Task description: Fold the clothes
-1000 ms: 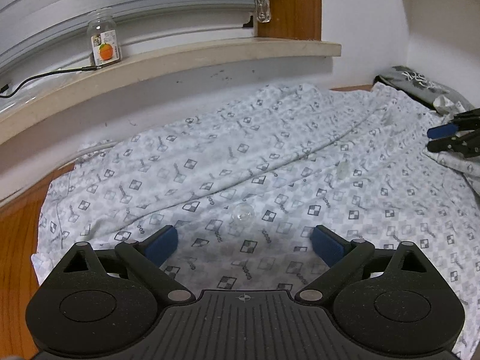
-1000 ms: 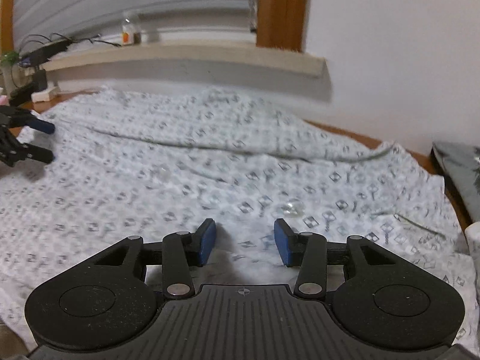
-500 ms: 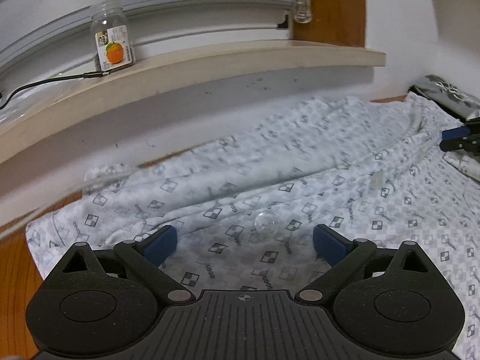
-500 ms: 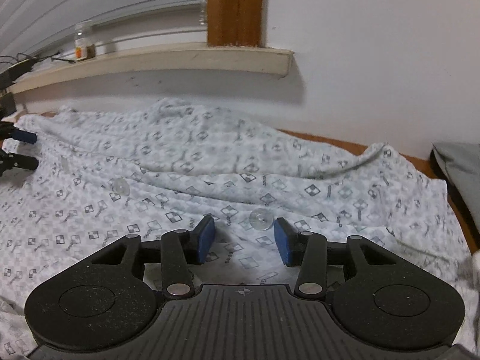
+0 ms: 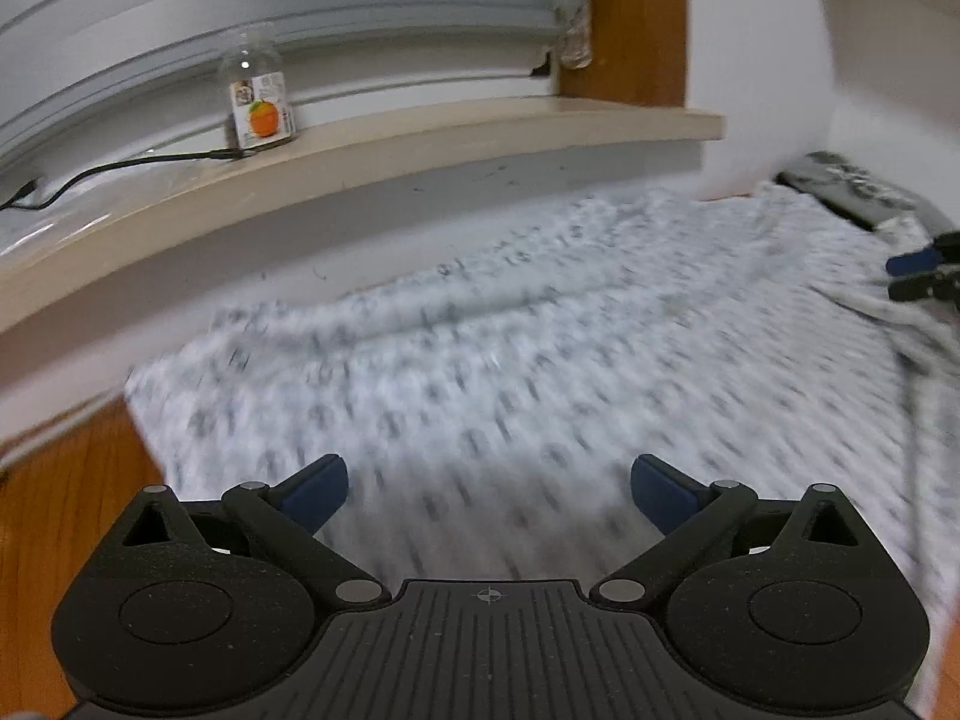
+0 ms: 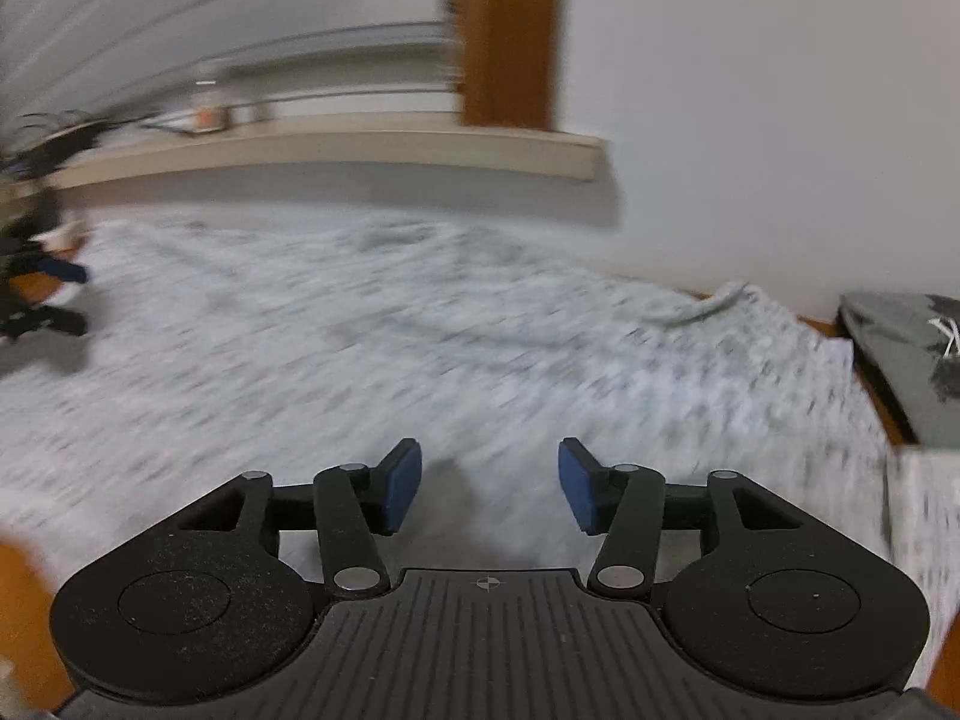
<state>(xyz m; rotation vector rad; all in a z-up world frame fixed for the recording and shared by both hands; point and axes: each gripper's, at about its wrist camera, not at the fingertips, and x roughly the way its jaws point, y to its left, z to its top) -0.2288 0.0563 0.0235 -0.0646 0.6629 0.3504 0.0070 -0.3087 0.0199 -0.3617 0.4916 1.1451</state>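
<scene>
White cloth with a small dark checked print, a shirt (image 5: 540, 372), lies spread across the brown wooden table (image 5: 66, 516), reaching back to the foot of the wall below the window ledge (image 5: 420, 138); both views are smeared by motion, so its print and creases are hard to read. From the right wrist view the same shirt (image 6: 420, 348) fills the middle of the picture, with a rumpled edge near the far right corner. Just above it the left gripper (image 5: 489, 489) hangs with its blue pads spread wide and nothing pinched between them, only the cloth lying beneath. Over another part of the shirt the right gripper (image 6: 489, 489) has its jaws opening, a clear gap between the pads and no cloth caught in them. Each tool also shows at the edge of the other's view, low over the fabric. Beyond the shirt, at the right end of the table, lies a dark grey patterned garment (image 6: 906, 360). On the ledge stands a clear jar (image 5: 258, 96) with an orange on its label, and a black cable (image 5: 120, 165) runs along beside it.
</scene>
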